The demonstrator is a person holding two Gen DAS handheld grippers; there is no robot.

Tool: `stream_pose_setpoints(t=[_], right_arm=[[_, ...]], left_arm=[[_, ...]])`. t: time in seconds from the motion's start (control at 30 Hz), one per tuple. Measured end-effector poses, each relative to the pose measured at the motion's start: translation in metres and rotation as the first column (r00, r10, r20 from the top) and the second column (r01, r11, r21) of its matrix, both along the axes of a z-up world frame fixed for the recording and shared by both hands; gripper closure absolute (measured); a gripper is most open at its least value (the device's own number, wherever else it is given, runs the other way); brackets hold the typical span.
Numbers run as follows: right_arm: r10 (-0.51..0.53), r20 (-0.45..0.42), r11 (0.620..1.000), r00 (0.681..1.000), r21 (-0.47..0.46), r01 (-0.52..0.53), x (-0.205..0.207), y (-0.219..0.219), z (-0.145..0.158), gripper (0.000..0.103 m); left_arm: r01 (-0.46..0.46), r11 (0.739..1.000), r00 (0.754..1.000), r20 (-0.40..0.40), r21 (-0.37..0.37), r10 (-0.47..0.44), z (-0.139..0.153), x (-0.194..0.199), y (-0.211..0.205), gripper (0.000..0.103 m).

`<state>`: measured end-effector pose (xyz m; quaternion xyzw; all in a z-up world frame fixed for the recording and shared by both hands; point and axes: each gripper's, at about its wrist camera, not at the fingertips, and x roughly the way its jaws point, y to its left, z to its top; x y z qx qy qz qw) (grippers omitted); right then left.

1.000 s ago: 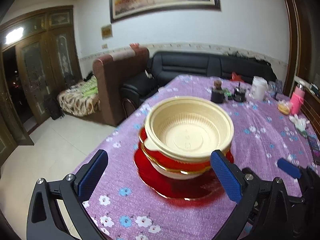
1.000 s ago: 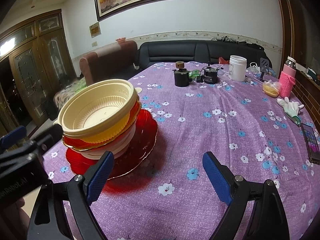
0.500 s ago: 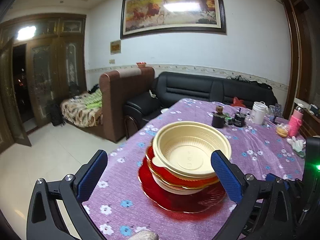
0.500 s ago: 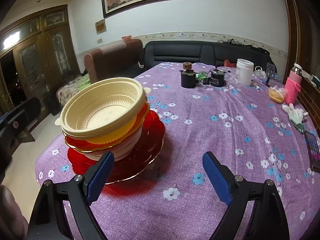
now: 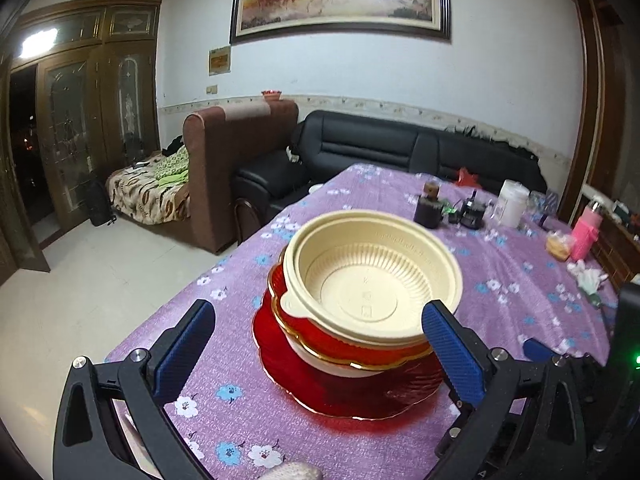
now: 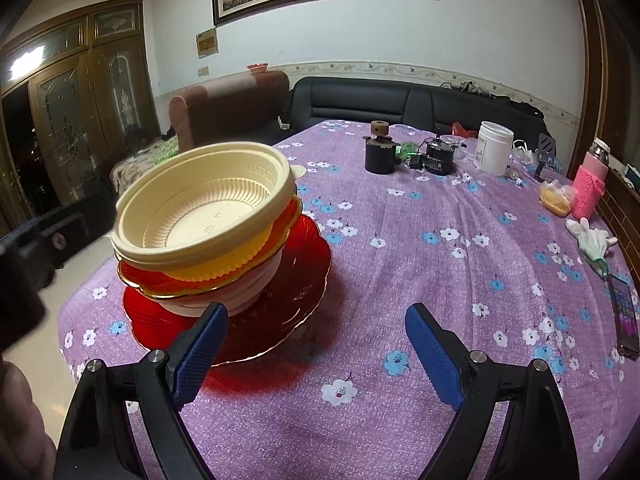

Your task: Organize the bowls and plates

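Both grippers, left [image 5: 316, 344] & right [image 6: 316, 354], spread wide, gripping nothing. Cream bowl [image 5: 374, 280] tops stack on red plate [image 6: 288, 308], unmoved on tablecloth [image 6: 440, 260]; left view has tilted up vs. before.

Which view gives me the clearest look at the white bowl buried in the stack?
The right wrist view: the white bowl shows its side wall down to where it sits on the large red plate. In the left wrist view only a thin strip of it peeks out under the smaller red plate.
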<state>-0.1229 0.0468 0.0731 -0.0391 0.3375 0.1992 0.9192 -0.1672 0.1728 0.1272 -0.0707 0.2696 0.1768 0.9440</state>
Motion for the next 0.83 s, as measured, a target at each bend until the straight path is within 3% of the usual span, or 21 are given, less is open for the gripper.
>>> stream_pose_setpoints(t=[0.23,0.83], right_arm=[[0.001,-0.026,1.000,1.000,-0.007,-0.001,0.004,0.003,-0.007,0.010],[0.038,-0.038,0.999,0.999,-0.031,-0.040,0.000,0.019,-0.012,0.010]], left_arm=[[-0.049,0.998,0.996,-0.079,0.034,0.052,-0.009,0.010,-0.002,0.000],[-0.093,0.994,0.992,-0.082,0.061,0.098,-0.008,0.011,0.004,0.000]])
